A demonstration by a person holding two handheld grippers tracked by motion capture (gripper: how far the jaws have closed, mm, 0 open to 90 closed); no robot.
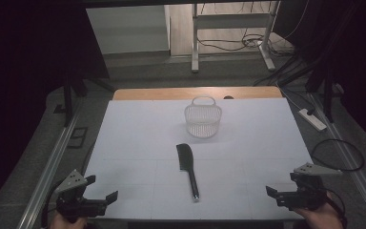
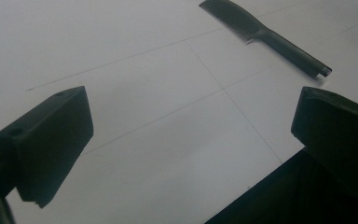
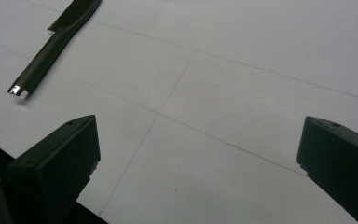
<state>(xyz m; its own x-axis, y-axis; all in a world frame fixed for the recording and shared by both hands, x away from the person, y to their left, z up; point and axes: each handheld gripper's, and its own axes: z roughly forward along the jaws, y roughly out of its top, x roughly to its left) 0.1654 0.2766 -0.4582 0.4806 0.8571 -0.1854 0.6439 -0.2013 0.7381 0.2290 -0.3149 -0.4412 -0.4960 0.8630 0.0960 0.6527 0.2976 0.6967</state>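
A black comb [image 1: 187,168] lies flat at the middle of the white tabletop [image 1: 133,138], its toothed head pointing toward the far edge and its handle toward the person. Just beyond it stands a small white mesh basket [image 1: 203,120], upright, with its handle raised, apart from the comb. At the near left corner, the left gripper [image 1: 101,188] rests low over the tabletop with its jaws spread wide and nothing between them. At the near right corner, the right gripper [image 1: 272,192] sits likewise, jaws spread and empty. Both are well apart from the comb, which shows in the left gripper view [image 2: 265,36] and the right gripper view [image 3: 56,44] near the upper edge.
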